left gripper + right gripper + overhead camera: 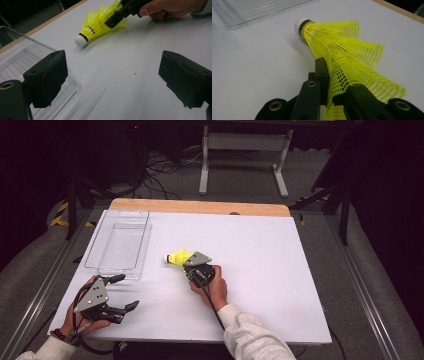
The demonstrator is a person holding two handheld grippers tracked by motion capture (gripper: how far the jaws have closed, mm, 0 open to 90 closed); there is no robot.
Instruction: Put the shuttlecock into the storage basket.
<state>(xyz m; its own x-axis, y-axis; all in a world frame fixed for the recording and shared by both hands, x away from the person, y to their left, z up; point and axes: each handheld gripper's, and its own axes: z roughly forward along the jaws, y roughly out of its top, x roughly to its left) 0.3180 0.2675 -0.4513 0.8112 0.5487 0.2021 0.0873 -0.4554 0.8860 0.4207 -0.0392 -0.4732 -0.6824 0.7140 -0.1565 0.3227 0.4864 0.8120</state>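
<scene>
Pinched between the right gripper [329, 100]'s two black jaws was the yellow mesh skirt of a shuttlecock [342, 52], its white cork tip pointing toward the upper left of the right gripper view and apparently resting on the table [260, 245]. In the high view the shuttlecock [178, 257] lay near the middle of the frame, just above that gripper [192, 266]. The left gripper [129, 292], at lower left, held its jaws spread wide and gripped nothing. The step in hand looked like the grasp itself; the next move would likely call for lifting the shuttlecock and carrying it left to the clear tray [107, 265]. That tray's near rim sat just beside the left gripper, so the path was tight there; open tabletop lay to the right.
</scene>
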